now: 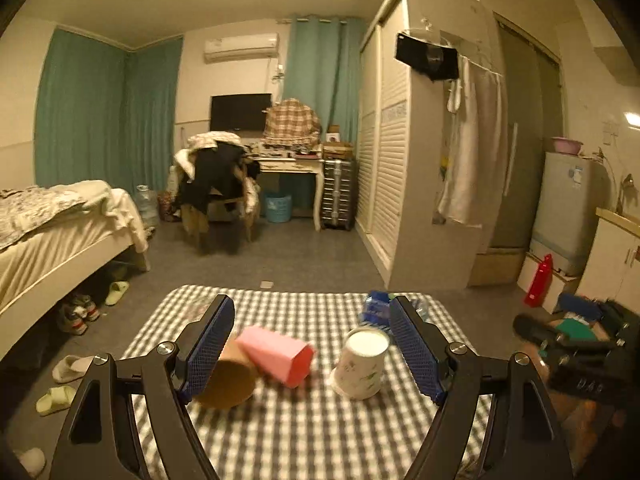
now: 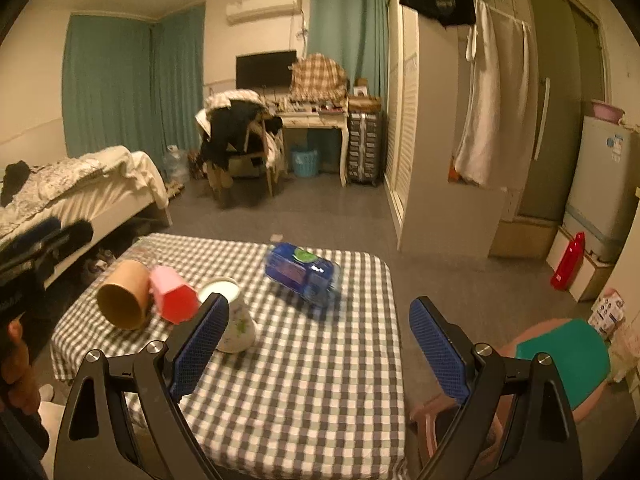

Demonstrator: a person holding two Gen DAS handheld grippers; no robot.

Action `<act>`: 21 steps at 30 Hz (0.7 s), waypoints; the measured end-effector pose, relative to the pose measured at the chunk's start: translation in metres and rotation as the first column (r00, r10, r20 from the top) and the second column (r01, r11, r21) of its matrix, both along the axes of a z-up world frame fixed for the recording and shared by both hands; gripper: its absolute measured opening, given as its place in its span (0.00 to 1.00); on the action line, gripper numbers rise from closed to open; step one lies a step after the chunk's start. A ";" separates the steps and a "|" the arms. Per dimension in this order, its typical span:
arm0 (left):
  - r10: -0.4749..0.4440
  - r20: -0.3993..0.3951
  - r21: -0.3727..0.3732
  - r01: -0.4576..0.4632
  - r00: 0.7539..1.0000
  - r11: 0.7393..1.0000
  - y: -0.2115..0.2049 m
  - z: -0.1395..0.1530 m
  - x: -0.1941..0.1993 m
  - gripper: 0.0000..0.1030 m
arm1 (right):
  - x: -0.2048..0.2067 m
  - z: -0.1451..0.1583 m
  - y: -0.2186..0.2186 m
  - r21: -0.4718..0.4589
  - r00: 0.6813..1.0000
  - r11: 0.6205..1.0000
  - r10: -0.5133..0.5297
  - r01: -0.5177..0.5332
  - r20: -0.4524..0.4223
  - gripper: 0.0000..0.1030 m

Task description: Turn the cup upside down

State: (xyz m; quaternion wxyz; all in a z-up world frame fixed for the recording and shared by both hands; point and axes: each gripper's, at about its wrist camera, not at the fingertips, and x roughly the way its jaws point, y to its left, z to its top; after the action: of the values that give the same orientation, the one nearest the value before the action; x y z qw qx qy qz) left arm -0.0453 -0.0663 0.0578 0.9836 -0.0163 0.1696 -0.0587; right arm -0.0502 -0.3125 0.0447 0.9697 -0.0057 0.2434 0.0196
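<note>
A white floral cup [image 1: 361,364] stands upside down on the checked table [image 1: 304,432]; it also shows in the right wrist view [image 2: 233,314]. A pink cup [image 1: 276,354] lies on its side, leaning on a brown paper cup [image 1: 228,380] that also lies on its side; both show in the right wrist view, pink [image 2: 174,294] and brown [image 2: 124,294]. My left gripper [image 1: 312,344] is open above the table, with the pink and white cups between its fingers' lines. My right gripper [image 2: 318,344] is open and empty, to the right of the white cup.
A blue wipes pack [image 2: 302,274] lies at the table's far side. A stool with a green seat [image 2: 564,360] stands right of the table. A bed [image 1: 60,232] is at left, a wardrobe [image 1: 420,160] at right, slippers [image 1: 56,398] on the floor.
</note>
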 end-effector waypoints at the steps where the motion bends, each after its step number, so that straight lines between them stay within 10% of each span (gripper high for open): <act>1: 0.008 0.002 -0.001 -0.008 1.000 1.000 0.004 -0.003 -0.005 0.80 | -0.004 0.002 0.004 -0.004 1.000 1.000 0.002 -0.002 0.012 0.89; 21: 0.112 -0.044 -0.032 -0.113 0.993 0.993 0.029 -0.059 -0.032 0.99 | -0.030 -0.033 0.054 -0.043 0.996 0.998 0.042 -0.039 0.077 1.00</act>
State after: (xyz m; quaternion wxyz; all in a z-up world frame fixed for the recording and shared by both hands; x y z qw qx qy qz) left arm -0.0773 -0.0377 -0.0017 0.9811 -0.0441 0.1881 -0.0056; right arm -0.0806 -0.2580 0.0121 0.9776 -0.0313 0.2056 0.0338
